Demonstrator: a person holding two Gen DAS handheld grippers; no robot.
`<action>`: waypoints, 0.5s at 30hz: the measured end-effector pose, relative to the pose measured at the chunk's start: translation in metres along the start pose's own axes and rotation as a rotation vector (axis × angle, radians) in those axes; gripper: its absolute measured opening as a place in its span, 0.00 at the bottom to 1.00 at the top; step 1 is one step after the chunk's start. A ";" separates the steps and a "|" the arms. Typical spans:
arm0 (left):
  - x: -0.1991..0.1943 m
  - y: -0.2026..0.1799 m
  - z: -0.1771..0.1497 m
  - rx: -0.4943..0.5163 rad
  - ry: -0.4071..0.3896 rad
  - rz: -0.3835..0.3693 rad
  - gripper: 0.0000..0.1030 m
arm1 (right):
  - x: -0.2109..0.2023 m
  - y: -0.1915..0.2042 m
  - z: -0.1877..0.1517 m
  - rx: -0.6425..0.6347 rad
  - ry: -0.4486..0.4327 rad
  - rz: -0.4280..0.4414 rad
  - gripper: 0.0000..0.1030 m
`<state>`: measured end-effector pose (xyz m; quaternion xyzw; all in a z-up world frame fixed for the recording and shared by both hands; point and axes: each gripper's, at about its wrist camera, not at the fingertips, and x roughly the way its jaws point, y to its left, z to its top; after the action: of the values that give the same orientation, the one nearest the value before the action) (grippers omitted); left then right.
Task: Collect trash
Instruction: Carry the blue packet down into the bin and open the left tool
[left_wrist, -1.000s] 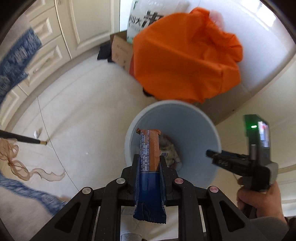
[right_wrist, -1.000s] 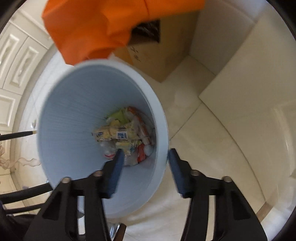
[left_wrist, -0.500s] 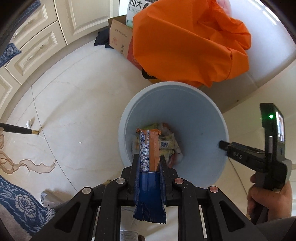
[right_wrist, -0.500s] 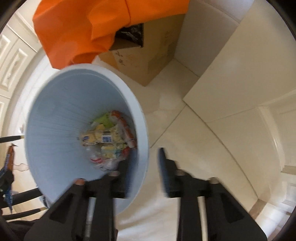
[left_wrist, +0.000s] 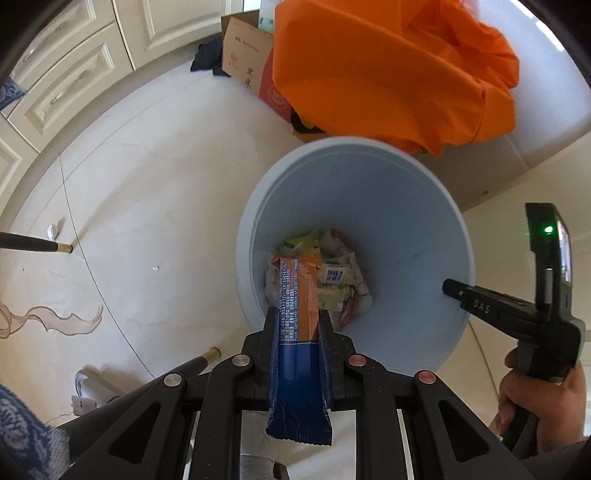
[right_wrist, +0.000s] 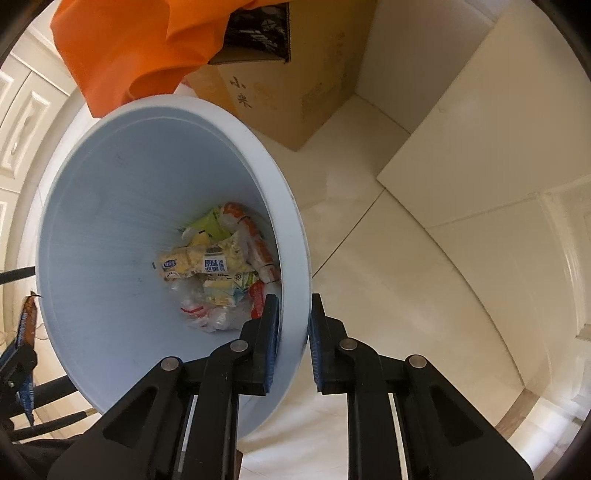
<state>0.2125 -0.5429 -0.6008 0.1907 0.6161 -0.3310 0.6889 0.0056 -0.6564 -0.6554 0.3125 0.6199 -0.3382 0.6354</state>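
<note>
My left gripper (left_wrist: 297, 314) is shut on an orange and blue snack wrapper (left_wrist: 298, 314), held over the near rim of a pale blue bin (left_wrist: 399, 206). Several wrappers (left_wrist: 332, 273) lie at the bin's bottom. My right gripper (right_wrist: 293, 306) is shut on the bin's rim (right_wrist: 295, 236), one finger inside and one outside. From the left wrist view the right gripper (left_wrist: 448, 286) reaches the rim from the right. The held wrapper shows at the left edge of the right wrist view (right_wrist: 26, 325).
An orange cloth (left_wrist: 388, 70) drapes over a cardboard box (right_wrist: 280, 88) just behind the bin. Cream cabinets (left_wrist: 74, 66) line the far left. A small scrap (left_wrist: 53, 230) and black gold-tipped legs (left_wrist: 37, 245) are on the tile floor at left.
My right gripper has closed onto the bin's rim. My left gripper, still holding the wrapper, has moved over the bin so more of its contents show.
</note>
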 end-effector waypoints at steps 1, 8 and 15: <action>0.002 0.000 0.001 -0.001 0.008 0.004 0.14 | 0.001 0.000 0.000 0.001 0.001 0.002 0.15; 0.018 -0.006 0.009 0.004 0.029 0.005 0.14 | 0.003 0.007 -0.002 0.005 0.000 0.002 0.15; 0.028 -0.013 0.012 0.059 0.059 -0.022 0.18 | 0.006 0.006 -0.002 0.008 0.002 0.007 0.15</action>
<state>0.2131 -0.5661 -0.6240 0.2139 0.6283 -0.3509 0.6606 0.0088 -0.6515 -0.6618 0.3175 0.6182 -0.3381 0.6346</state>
